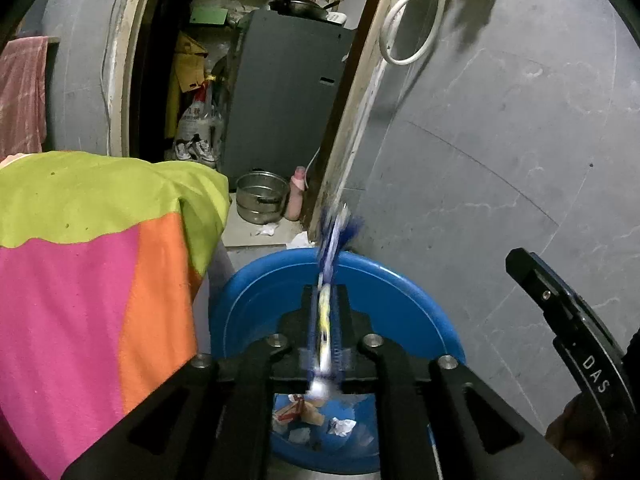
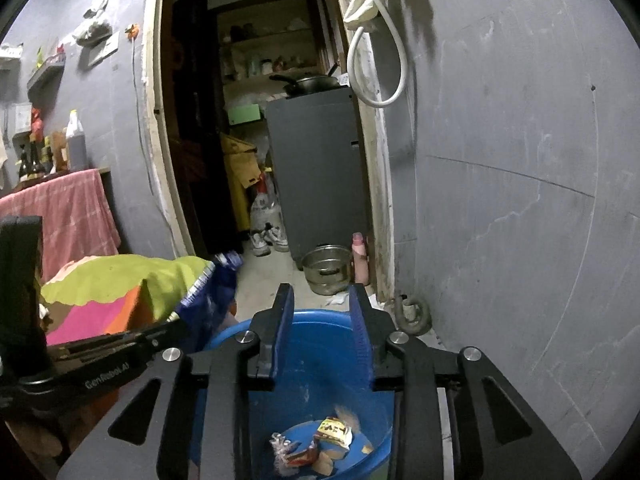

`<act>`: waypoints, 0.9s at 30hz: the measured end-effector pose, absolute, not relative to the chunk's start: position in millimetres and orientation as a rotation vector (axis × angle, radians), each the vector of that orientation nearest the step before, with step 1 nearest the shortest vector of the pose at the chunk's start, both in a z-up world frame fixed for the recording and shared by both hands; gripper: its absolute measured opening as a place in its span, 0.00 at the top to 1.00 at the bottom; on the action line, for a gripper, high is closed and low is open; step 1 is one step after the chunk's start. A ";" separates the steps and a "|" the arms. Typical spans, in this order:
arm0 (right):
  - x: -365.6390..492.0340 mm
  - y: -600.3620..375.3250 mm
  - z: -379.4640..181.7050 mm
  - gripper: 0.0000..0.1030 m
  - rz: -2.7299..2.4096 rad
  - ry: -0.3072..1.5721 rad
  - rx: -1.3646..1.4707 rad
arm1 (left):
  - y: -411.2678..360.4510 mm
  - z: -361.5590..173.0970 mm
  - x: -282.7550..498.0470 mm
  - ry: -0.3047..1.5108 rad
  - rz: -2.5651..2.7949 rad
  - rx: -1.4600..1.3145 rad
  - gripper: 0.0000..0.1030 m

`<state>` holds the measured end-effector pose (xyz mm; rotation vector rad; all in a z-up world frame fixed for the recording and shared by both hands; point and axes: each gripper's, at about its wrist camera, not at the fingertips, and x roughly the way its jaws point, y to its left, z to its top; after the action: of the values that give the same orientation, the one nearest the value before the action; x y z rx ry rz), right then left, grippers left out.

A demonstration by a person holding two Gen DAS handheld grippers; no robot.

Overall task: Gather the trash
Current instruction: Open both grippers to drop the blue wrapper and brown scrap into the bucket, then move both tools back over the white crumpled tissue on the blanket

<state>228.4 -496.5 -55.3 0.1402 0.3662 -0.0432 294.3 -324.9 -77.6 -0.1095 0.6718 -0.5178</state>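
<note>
A blue basin (image 1: 400, 276) stands on the floor below both grippers, with several crumpled wrappers (image 1: 304, 412) in its bottom. In the left wrist view my left gripper (image 1: 326, 290) hangs over the basin. A blurred blue, white and yellow wrapper (image 1: 326, 320) stands on edge between its jaws, which are slightly apart and do not seem to press it. In the right wrist view my right gripper (image 2: 320, 296) is open and empty above the basin (image 2: 228, 330), over the trash (image 2: 328, 436). The left gripper (image 2: 180, 324) and its blue wrapper (image 2: 218, 292) show at the left.
A green, pink and orange cloth (image 1: 80, 260) covers something just left of the basin. A grey wall (image 1: 500, 160) runs close along the right. Beyond, in a doorway, are a steel pot (image 1: 262, 198), a pink bottle (image 1: 297, 194), a grey cabinet (image 1: 280, 100) and paper scraps (image 1: 266, 230).
</note>
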 end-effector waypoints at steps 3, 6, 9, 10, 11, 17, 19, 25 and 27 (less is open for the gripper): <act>227.3 -497.6 -54.7 0.71 -0.048 0.355 0.140 | -319.6 -76.6 293.5 0.658 -0.521 -0.133 0.73; 222.7 -500.1 -52.0 0.59 -0.062 0.325 0.147 | -314.1 -73.7 295.6 0.651 -0.515 -0.165 0.66; 217.4 -500.7 -47.1 0.48 -0.079 0.291 0.148 | -305.8 -67.0 295.3 0.635 -0.500 -0.205 0.53; 215.1 -500.9 -44.8 0.46 -0.086 0.275 0.146 | -302.2 -63.3 294.6 0.624 -0.491 -0.214 0.47; 213.0 -500.5 -43.4 0.44 -0.092 0.263 0.145 | -298.1 -58.2 293.9 0.612 -0.476 -0.218 0.43; 198.3 -494.7 -28.9 0.16 -0.107 0.170 0.145 | -267.0 -28.6 284.0 0.519 -0.398 -0.262 0.07; 194.5 -491.9 -24.2 0.07 -0.109 0.145 0.149 | -254.0 -18.7 278.0 0.484 -0.363 -0.263 0.03; 180.4 -478.1 -6.8 0.00 -0.075 0.080 0.176 | -225.9 8.1 256.2 0.411 -0.293 -0.204 0.02; 175.8 -471.6 -2.2 0.00 -0.063 0.064 0.180 | -215.6 16.6 247.4 0.385 -0.281 -0.190 0.02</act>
<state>175.8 -471.6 -2.2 0.1799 0.0640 -0.0626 247.4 -215.6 16.6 -0.1899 0.3848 -0.2809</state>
